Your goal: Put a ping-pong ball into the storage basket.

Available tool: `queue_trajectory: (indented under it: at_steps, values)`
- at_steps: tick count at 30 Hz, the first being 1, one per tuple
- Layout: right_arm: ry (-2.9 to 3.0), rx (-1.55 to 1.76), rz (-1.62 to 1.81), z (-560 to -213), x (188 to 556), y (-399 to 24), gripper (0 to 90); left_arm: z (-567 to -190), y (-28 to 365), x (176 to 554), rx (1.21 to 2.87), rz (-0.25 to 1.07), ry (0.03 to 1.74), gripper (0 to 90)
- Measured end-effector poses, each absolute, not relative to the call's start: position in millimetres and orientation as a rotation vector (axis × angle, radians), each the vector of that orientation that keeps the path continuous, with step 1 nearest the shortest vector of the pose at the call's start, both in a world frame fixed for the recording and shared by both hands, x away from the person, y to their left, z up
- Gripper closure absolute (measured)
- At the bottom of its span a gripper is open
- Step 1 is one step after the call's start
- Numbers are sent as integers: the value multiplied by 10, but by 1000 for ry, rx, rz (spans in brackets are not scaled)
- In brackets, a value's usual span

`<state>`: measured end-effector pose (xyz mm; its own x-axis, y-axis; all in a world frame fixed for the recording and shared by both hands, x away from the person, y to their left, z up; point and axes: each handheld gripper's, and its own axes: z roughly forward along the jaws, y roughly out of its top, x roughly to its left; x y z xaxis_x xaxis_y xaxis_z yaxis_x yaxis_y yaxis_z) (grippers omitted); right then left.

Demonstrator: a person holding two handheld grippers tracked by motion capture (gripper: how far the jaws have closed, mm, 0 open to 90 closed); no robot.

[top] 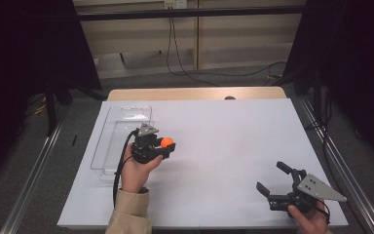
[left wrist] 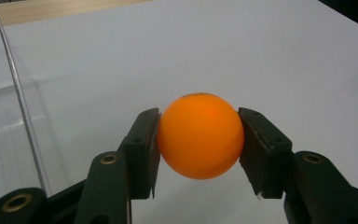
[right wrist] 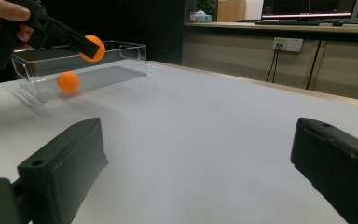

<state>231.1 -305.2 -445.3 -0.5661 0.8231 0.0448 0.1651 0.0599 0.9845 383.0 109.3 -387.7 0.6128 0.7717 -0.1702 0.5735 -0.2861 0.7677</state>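
My left gripper [left wrist: 199,140] pinches the orange ball [left wrist: 200,135] tight between its two jaws, lifted off the white table [top: 224,141]. The clear box [left wrist: 9,135] sits just beside those jaws. My right gripper [right wrist: 196,158] has its jaws spread wide with nothing between them.

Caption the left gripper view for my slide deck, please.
Left claw clamps an orange ball above the white table, beside a clear box.

Smooth matt orange plastic ball [left wrist: 200,135], clear glossy plastic box [top: 121,139], matt white tabletop [top: 224,146]
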Motion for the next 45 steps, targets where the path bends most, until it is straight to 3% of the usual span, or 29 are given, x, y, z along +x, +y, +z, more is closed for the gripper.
queue_trajectory:
  at_steps: [45]
  values:
    - [1792, 987, 1546, -4453, 2310, -3053, 24, -3805, 1269, 3833, 1973, 318, 1085, 510]
